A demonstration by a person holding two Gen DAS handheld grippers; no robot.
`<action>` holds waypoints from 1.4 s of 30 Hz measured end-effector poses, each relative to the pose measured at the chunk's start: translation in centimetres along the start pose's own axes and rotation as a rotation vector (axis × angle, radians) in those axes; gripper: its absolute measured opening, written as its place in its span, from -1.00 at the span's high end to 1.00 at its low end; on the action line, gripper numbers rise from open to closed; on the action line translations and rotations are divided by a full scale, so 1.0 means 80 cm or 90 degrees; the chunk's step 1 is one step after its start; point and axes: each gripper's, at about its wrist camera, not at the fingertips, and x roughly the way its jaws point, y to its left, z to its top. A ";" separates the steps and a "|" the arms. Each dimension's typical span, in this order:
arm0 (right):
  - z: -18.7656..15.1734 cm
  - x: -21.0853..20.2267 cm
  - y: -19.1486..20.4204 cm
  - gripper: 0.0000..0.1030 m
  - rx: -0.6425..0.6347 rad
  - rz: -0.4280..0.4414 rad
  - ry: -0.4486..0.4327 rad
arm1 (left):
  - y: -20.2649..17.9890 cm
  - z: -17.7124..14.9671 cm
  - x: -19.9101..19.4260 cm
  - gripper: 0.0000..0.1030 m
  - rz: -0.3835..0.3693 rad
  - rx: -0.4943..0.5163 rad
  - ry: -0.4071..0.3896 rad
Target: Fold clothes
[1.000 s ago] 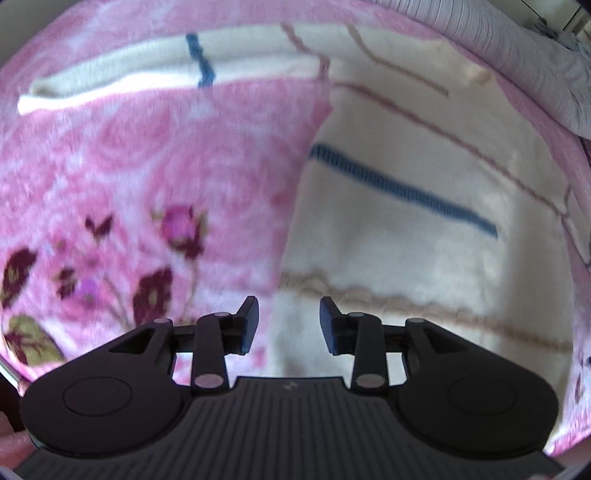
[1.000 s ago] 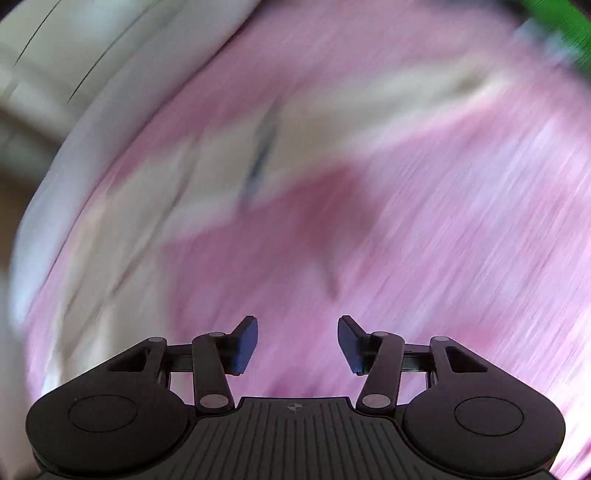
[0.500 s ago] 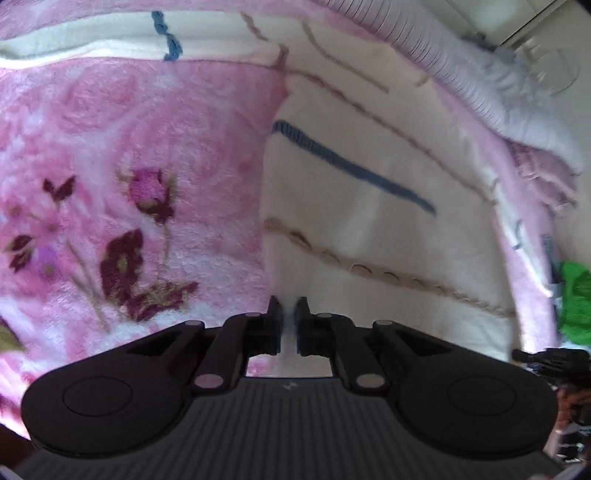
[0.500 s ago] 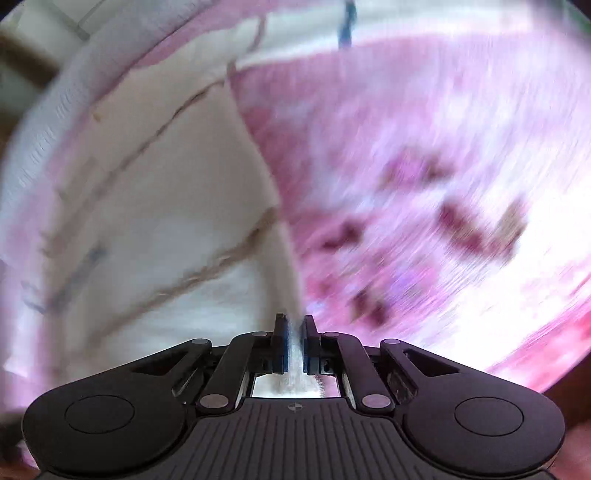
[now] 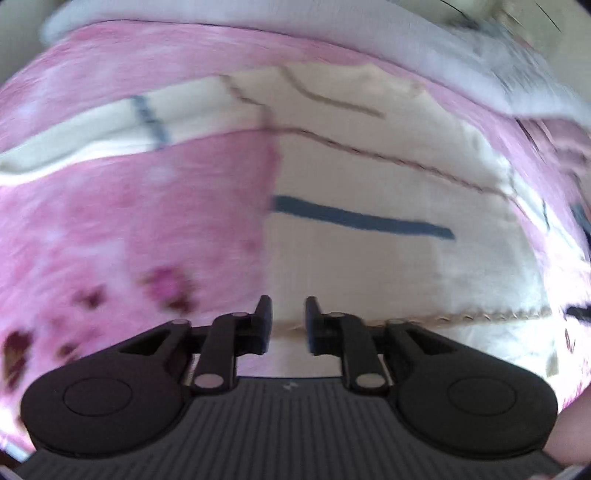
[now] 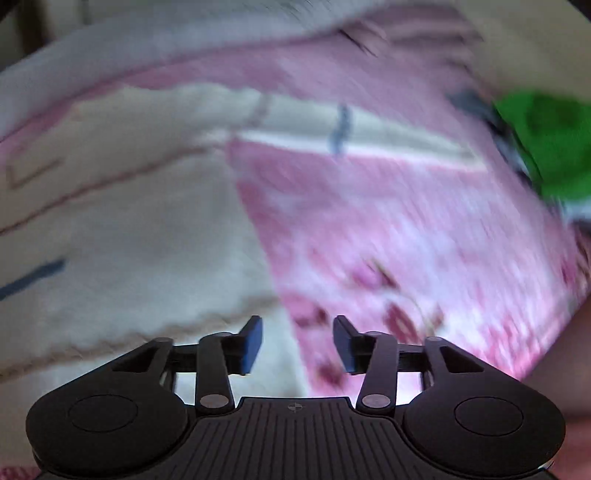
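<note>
A cream knitted sweater with blue bars and thin brown lines point(image 5: 369, 258) is seen spread flat on a pink fleece blanket with dark red flowers point(image 5: 129, 229). In the left wrist view the body of the sweater fills the middle and the right part of the picture, and one sleeve point(image 5: 110, 125) is stretched out to the left, across the upper part of the blanket. A short blue band is seen across this sleeve. The hem with a brown wavy line lies just beyond the fingertips.

The left gripper point(image 5: 287, 319) is held above the lower left edge of the sweater, where the cream cloth meets the pink blanket. Its jaws are parted, and nothing is held between them. Whether the tips touch the cloth cannot be told, because the picture is blurred.

In the right wrist view the sweater point(image 6: 129, 240) is found on the left side and the blanket point(image 6: 406, 229) on the right side. The other sleeve point(image 6: 351, 129) is stretched to the right along the top. The right gripper point(image 6: 297, 343) is placed over the lower right corner of the sweater, and its jaws with blue pads point(image 6: 253, 343) are spread apart and empty.

A bright green cloth object point(image 6: 546, 147) is seen at the far right edge of the blanket, well apart from the sweater. A pale lilac quilt point(image 5: 332, 33) is lying behind the blanket, along the top of both views.
</note>
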 end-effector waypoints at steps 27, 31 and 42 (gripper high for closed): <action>0.006 -0.287 -0.113 -0.01 -0.024 0.236 0.007 | -0.266 -0.065 -0.306 0.27 0.104 -0.025 -0.095; -0.013 -0.330 -0.114 -0.10 -0.062 0.227 -0.014 | -0.294 -0.084 -0.346 0.20 0.112 -0.015 -0.115; -0.070 -0.367 -0.122 -0.10 -0.125 0.167 -0.041 | -0.353 -0.135 -0.386 0.16 0.144 0.044 -0.122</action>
